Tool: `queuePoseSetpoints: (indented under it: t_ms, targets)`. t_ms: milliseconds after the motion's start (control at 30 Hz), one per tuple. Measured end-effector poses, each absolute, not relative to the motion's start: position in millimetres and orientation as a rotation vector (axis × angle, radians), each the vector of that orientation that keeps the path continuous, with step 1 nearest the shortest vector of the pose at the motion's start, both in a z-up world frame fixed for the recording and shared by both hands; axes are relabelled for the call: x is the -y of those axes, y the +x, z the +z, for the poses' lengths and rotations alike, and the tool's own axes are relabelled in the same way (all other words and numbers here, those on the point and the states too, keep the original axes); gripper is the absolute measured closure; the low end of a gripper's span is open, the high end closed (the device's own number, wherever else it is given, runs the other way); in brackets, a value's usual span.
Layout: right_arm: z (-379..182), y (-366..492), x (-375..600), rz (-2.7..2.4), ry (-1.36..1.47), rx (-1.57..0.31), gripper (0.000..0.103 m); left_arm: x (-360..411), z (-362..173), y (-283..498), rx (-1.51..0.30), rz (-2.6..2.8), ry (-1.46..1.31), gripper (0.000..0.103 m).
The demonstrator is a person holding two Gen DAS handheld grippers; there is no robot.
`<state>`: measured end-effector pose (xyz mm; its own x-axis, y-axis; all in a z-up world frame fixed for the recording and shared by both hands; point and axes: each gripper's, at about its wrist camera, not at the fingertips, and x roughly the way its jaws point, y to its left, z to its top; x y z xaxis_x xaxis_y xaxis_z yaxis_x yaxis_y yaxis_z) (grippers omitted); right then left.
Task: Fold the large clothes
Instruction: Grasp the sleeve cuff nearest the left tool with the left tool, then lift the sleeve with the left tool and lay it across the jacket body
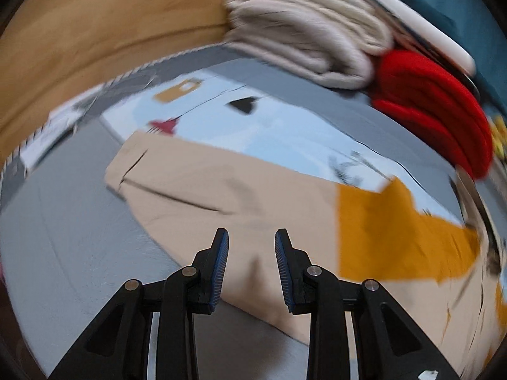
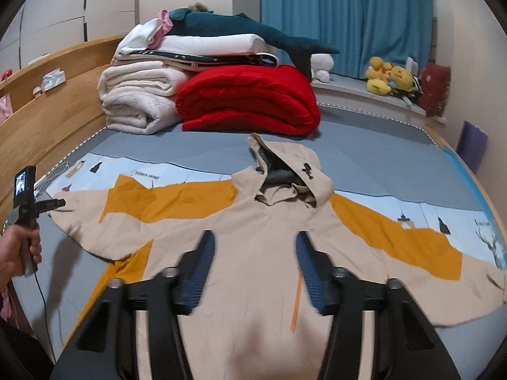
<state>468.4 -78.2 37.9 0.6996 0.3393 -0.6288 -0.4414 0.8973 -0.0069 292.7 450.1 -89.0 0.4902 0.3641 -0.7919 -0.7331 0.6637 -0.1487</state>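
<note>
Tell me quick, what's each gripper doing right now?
Left gripper: open, empty, above the beige and mustard hooded jacket.
Right gripper: open, empty.

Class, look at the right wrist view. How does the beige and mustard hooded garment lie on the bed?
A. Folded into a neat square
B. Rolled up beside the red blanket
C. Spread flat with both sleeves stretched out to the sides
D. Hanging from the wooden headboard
C: the hooded garment lies spread open on the bed, one sleeve reaching out to each side and the hood at the top, apart from the folded red blanket.
</note>
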Motion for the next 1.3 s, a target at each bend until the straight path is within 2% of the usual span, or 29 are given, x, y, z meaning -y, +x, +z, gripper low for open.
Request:
queuePoseSetpoints:
  t_ms: [333, 700, 767, 833, 933, 967, 1033, 1167, 1300]
  targets:
    - [5.5, 492.2, 76.5, 0.411, -0.142, -0.782, 0.061, -532.3, -134.4, 268.2, -0.835, 0.833, -0.742, 0.071]
    - [-14.1, 507.4, 73.9, 0.404, -0.126, -0.846, 0.061, -558.2, -157.1, 255.5, -0.814, 0.879, -0.882, 0.072]
    - [-14.5, 508.6, 75.7, 0.398, -0.120, -0.855, 0.061, -557.0, -154.3, 258.6, -0.805, 0.867, -0.867, 0.102]
    - [-14.2, 508.3, 80.2, 0.383, -0.122, -0.858, 0.061, -553.4, -142.2, 259.0, -0.780, 0.893, -0.839, 0.103]
    - [-10.2, 507.9, 87.3, 0.372, -0.118, -0.859, 0.062, -531.1, -91.0, 267.5, -0.687, 0.882, -0.734, 0.103]
    - [-7.9, 507.2, 90.7, 0.369, -0.108, -0.858, 0.071, -515.6, -64.9, 271.9, -0.641, 0.853, -0.677, 0.103]
    - [-2.2, 505.4, 98.1, 0.365, -0.076, -0.870, 0.082, -475.0, -15.0, 276.4, -0.559, 0.777, -0.592, 0.103]
    - [12.8, 495.7, 112.4, 0.345, -0.020, -0.864, 0.082, -381.6, 52.9, 275.8, -0.484, 0.581, -0.535, 0.103]
    - [23.0, 481.2, 123.4, 0.346, 0.028, -0.866, 0.082, -279.0, 80.8, 282.5, -0.456, 0.368, -0.479, 0.103]
